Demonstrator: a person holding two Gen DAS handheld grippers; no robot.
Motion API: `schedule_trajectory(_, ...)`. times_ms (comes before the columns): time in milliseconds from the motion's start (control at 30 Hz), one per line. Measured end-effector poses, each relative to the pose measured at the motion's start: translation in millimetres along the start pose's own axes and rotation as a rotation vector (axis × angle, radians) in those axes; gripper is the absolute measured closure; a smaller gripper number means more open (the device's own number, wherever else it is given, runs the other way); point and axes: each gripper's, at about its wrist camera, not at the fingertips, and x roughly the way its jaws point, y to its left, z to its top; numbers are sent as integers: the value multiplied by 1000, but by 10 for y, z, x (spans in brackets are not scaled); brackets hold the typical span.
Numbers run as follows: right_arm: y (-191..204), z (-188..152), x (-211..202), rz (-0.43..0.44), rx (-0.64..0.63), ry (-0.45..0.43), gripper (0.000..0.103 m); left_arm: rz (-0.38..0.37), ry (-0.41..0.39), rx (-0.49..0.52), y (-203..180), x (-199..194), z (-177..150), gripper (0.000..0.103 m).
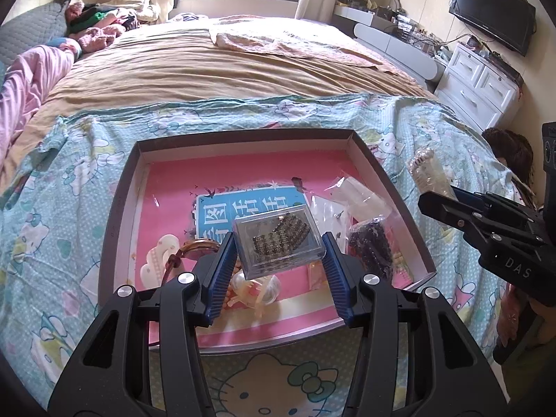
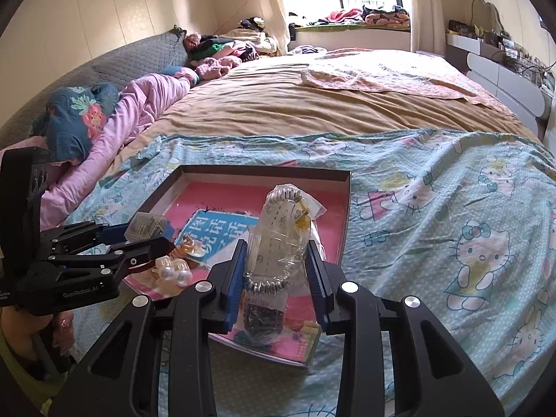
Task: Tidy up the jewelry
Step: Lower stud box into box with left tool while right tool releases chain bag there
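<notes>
Both tongs full — box, bag.

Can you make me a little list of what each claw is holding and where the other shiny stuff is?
left claw: shut on clear plastic case of dark beads, over the tray
right claw: shut on plastic bag with silver bracelet
tray: brown box, pink bottom, on the cartoon-cat bedsheet
in the tray: pearl clips, dark bead bracelet
</notes>
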Motion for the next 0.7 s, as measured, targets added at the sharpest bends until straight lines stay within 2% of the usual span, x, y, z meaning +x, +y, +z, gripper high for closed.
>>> schedule_trajectory(700,95,-119,287,3,2,76,71,4,27,-10,82,106,-43,62)
